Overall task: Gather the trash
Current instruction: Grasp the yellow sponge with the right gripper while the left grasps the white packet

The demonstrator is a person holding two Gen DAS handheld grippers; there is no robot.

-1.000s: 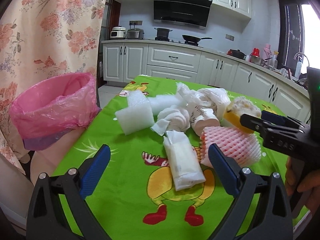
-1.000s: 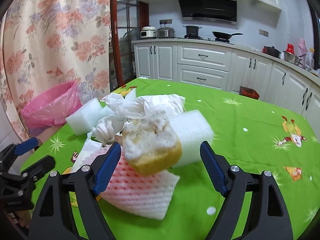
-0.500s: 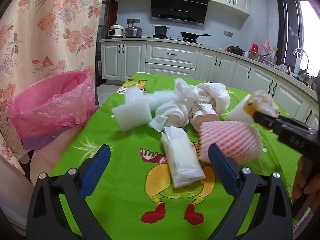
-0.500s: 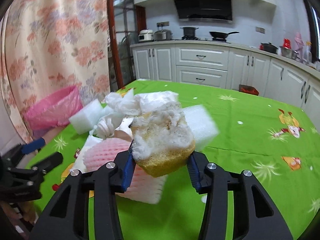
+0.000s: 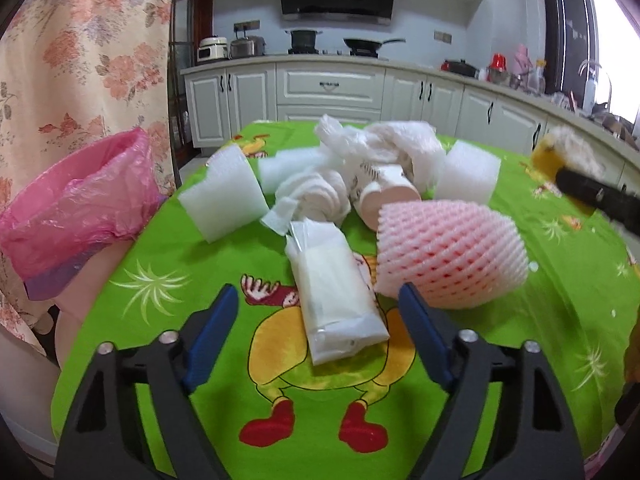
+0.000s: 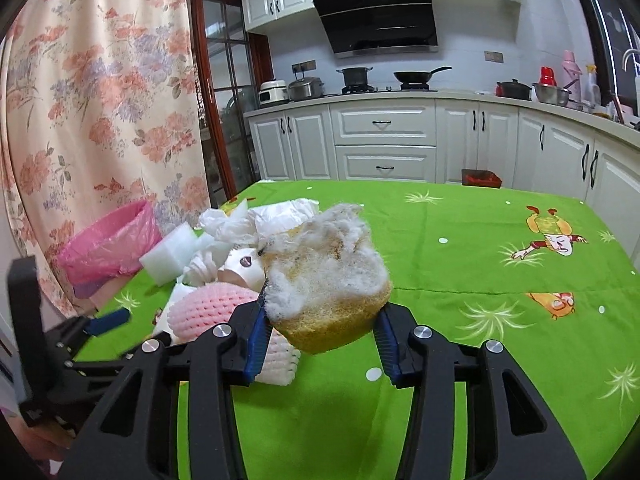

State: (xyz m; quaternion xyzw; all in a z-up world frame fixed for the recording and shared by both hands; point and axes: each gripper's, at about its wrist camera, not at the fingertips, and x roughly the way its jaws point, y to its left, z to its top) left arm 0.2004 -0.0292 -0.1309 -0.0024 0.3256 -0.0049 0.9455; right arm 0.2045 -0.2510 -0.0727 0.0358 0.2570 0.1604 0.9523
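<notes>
Here the right gripper (image 6: 320, 328) clamps a sponge (image 6: 328, 276) above the bench (image 6: 480, 280); the left gripper's (image 5: 320, 320) jaws are closing around a tissue pack (image 5: 332, 280), untouched.

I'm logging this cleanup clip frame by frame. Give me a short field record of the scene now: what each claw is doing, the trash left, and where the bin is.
right claw: shut on yellow sponge, held above the table
left claw: empty, jaws closing over the white packet, not yet touching it
trash on table: pink foam net, paper cup, white foam blocks, crumpled white plastic bag
bin: pink bag-lined bin beside the table's left edge
surface: green cartoon tablecloth
</notes>
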